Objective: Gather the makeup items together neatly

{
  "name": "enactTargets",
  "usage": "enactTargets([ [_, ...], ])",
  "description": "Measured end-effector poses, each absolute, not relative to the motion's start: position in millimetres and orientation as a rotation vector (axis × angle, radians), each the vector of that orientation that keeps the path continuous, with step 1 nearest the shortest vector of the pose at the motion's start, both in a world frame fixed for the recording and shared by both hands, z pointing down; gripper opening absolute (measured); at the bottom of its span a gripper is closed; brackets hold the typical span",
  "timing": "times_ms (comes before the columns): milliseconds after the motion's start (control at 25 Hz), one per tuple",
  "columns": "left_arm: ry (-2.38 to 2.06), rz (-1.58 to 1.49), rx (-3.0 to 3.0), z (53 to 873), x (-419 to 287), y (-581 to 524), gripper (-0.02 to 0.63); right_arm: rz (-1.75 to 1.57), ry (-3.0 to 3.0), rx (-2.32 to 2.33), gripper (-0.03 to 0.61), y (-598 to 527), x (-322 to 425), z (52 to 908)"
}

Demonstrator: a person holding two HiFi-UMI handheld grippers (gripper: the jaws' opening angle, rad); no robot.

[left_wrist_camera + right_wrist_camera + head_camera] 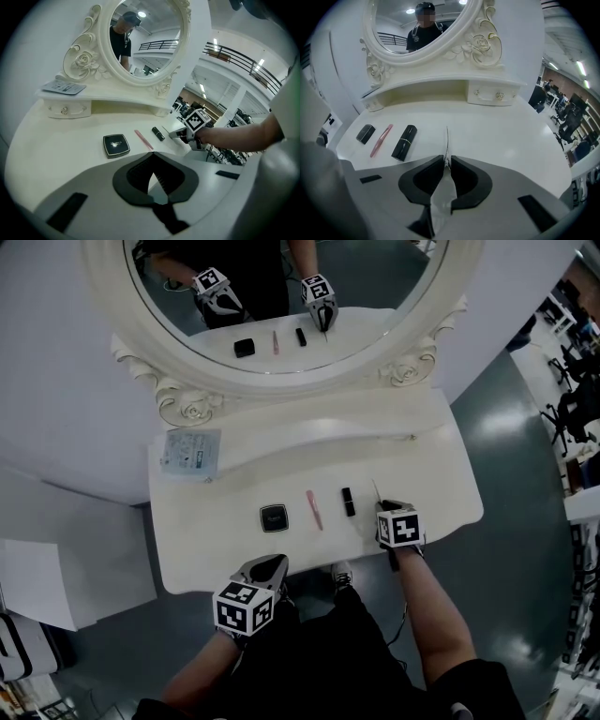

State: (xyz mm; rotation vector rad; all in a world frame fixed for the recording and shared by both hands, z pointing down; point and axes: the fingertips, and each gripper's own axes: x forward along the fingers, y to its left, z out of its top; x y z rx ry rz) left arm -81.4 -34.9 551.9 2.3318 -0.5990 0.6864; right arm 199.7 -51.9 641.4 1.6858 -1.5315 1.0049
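Silvery packet (442,194), pinched edge-on in your right gripper (446,160) near the vanity (450,507)'s front right edge, risks slipping askew; left gripper (153,155) is clenched on nothing.

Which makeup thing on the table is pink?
The thin stick in the middle of the row; the square compact and the lipstick tube on either side are black.

White vanity table (441,484); black compact (274,517), pink stick (314,509), black lipstick (348,502) in row; packet (191,453) on shelf (328,420).
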Motion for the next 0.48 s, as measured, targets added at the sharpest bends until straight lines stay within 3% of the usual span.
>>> enactTargets([
  [240,-0.612,0.693,2.343,546.5,-89.3,-35.4,0.008,1.033,-1.546,1.712,0.075,-51.3,198.2,641.0],
  [320,-0.615,0.69,2.349,544.4,-90.7,-35.4,0.008,1.037,-1.556,1.731,0.115,-51.6,198.0,639.3],
  [480,-0.622,0.675,2.372,536.4,-91.4,-36.0,0.008,0.998,-1.579,1.8,0.121,-52.6,200.2,617.9],
])
